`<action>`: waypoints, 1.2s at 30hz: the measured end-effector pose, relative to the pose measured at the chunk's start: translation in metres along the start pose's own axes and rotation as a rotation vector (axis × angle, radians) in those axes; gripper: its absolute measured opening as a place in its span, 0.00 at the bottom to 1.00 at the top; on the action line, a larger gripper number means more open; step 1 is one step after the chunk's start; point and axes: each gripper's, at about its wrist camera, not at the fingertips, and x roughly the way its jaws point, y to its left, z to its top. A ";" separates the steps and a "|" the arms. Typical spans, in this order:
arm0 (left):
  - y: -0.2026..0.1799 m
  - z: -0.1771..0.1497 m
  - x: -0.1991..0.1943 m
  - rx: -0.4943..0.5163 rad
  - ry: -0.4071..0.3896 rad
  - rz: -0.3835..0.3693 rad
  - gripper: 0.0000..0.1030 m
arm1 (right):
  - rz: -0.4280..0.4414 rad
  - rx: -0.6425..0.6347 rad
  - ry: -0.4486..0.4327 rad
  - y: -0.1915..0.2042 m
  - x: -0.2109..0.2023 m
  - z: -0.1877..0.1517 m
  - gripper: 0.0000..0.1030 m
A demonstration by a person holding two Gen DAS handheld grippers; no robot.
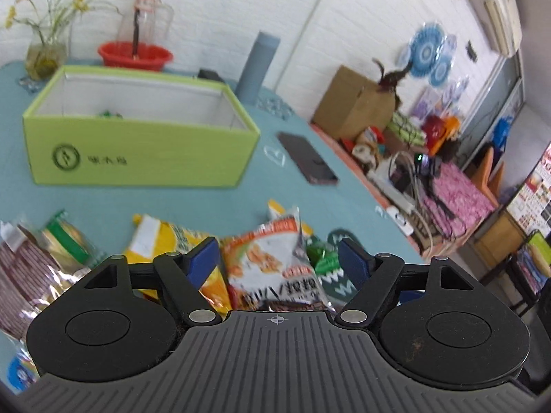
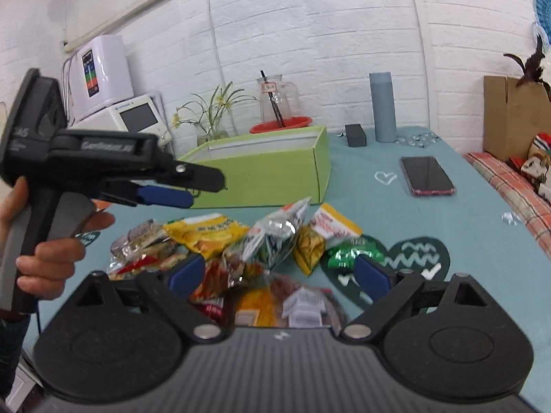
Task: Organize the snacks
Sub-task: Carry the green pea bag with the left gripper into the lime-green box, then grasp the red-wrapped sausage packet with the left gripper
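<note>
A pile of snack packets lies on the teal table (image 2: 430, 227): a yellow bag (image 2: 206, 234), a silver packet (image 2: 275, 230) and a small green packet (image 2: 351, 253) among them. Behind the pile stands an open lime-green box (image 1: 137, 151) (image 2: 261, 168), with a small green item (image 1: 108, 114) inside. My left gripper (image 1: 279, 258) is open low over an orange-and-white packet (image 1: 275, 261), its blue pads clear of it. In the right wrist view the left gripper (image 2: 179, 189) hangs at the left, held by a hand (image 2: 44, 258). My right gripper (image 2: 279, 272) is open above the near side of the pile.
A dark phone (image 2: 427, 175) lies right of the box. At the back stand a grey cylinder (image 2: 382, 106), a glass jug (image 2: 275, 103) in a red bowl (image 2: 280, 124), and a flower vase (image 1: 44, 55). A cardboard box (image 2: 513, 117) and clutter sit beyond the table's right edge.
</note>
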 end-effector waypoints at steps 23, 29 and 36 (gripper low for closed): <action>-0.069 -0.050 0.045 0.024 0.198 -0.014 0.01 | 0.141 0.174 0.103 -0.045 0.028 -0.039 0.90; -0.069 -0.056 0.057 0.026 0.234 -0.055 0.00 | 0.149 0.195 0.080 -0.049 0.015 -0.041 0.91; -0.097 -0.065 0.091 0.041 0.290 -0.149 0.00 | -0.002 0.178 0.075 -0.063 -0.014 -0.045 0.91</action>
